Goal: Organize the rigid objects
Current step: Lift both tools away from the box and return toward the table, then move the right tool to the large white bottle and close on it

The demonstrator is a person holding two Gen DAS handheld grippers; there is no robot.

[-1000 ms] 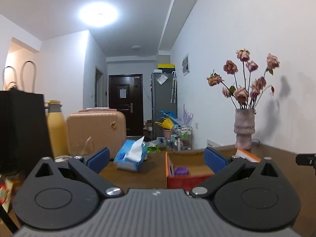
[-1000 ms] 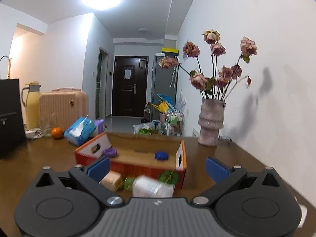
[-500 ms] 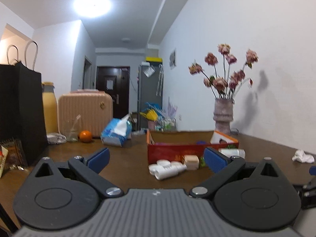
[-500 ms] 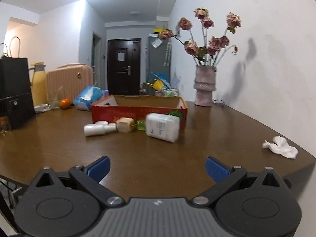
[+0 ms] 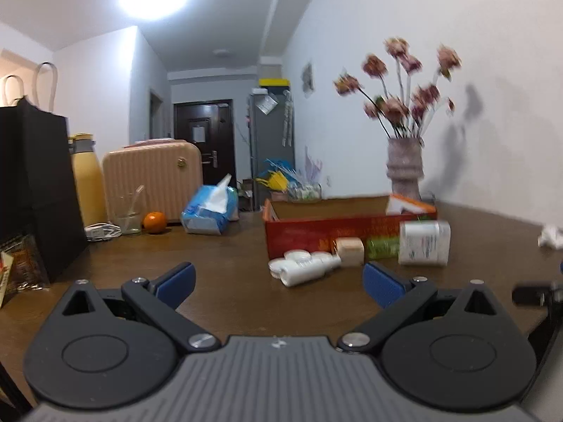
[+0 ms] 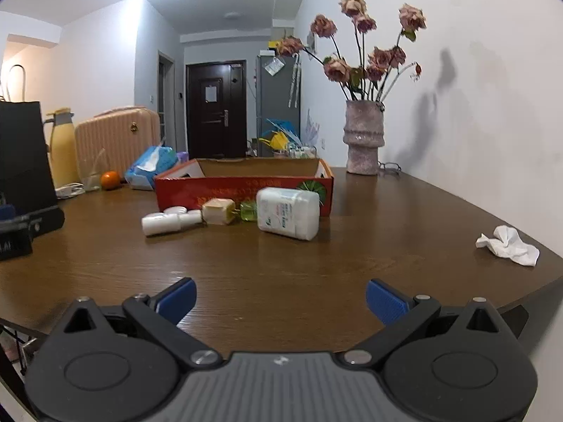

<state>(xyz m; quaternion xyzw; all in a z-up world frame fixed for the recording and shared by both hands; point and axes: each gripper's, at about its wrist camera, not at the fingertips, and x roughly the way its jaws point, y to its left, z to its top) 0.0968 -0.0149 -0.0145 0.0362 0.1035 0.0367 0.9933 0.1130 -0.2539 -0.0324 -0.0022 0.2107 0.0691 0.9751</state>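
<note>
A red cardboard box (image 6: 242, 190) (image 5: 327, 234) stands open on the brown table. Along its front lie a big white bottle (image 6: 288, 213) (image 5: 424, 242), a tan cube (image 6: 218, 211) (image 5: 349, 251), a green piece (image 6: 249, 210) (image 5: 381, 247) and small white bottles (image 6: 170, 221) (image 5: 303, 268). My left gripper (image 5: 278, 283) is open and empty, a short way before the white bottles. My right gripper (image 6: 279, 299) is open and empty, well back from the objects near the table's front edge.
A crumpled tissue (image 6: 508, 245) lies at the right edge. A vase of dried flowers (image 6: 363, 137) stands behind the box. At the left are a black paper bag (image 5: 33, 190), a yellow flask (image 5: 86, 179), a glass (image 5: 129, 219), an orange (image 5: 155, 222) and a tissue pack (image 5: 210, 211).
Both grippers have pulled back from over the box to a low, level view of the table. In the last half second the left moved closer and the right stayed nearly still.
</note>
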